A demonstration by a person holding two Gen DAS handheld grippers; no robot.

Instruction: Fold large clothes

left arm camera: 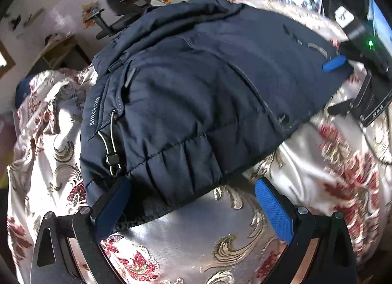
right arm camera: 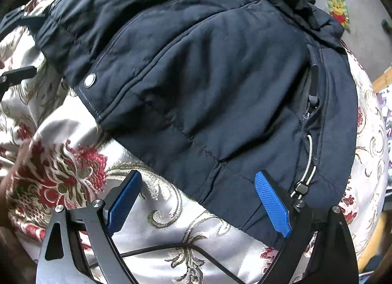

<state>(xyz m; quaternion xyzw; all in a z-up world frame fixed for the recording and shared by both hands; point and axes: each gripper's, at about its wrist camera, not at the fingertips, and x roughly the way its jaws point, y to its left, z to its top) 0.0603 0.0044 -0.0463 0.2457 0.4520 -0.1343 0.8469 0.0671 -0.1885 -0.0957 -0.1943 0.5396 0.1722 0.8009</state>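
**Bright daylight, glare on the satin, blur at the edges**

You have strong daylight in both wrist views. The shiny floral satin bedspread (left arm camera: 186,232) throws back white glare in patches, and in the right wrist view it washes out near the left side. The dark navy padded jacket (right arm camera: 208,68) stays dim; its folds hold soft shadows, yet stitching reads sharply. Your fisheye lenses bend everything outward, with black corners. Motion blur smears the bedspread at the right edge of the left view and the left of the right view.
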